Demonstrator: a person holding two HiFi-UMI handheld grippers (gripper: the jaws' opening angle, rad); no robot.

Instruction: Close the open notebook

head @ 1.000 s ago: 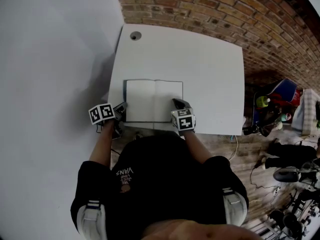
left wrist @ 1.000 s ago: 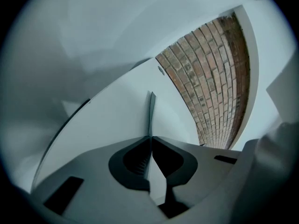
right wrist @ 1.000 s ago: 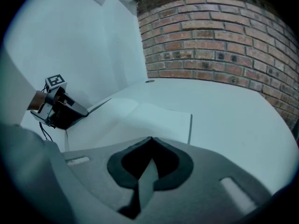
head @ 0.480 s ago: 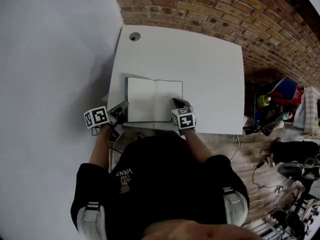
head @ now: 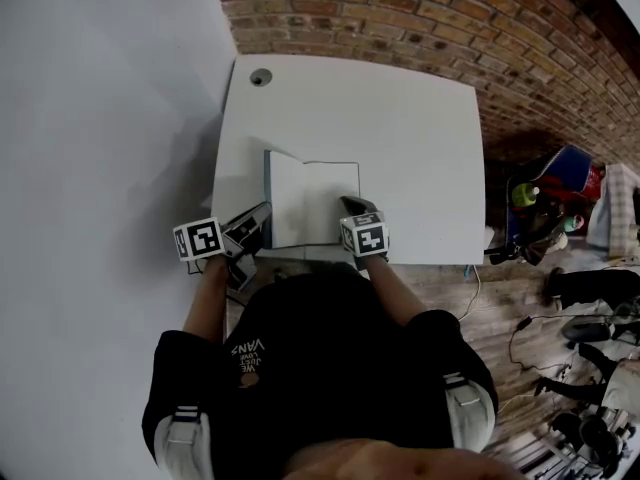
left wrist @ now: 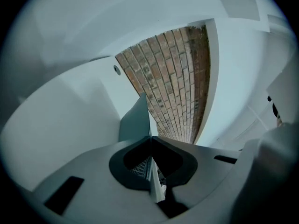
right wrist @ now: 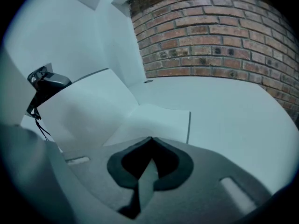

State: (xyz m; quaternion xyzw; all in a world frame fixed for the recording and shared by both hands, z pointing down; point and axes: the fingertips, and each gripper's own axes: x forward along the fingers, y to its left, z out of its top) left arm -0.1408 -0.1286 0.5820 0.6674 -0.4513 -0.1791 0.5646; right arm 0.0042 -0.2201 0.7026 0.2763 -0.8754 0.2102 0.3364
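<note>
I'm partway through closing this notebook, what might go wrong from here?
The left tool pinches only the near corner of the open white-paged notebook's dark-covered left half, which stands raised; it may slip free and flop open. The right tool sits at the white right-hand page, where that half would likely land, so it may get trapped. The notebook lies near the white table's front edge and might slide off.

Left tool point(head: 261, 213) near level, jaws clamped, right tool point(head: 348, 202) angled down, jaws together
</note>
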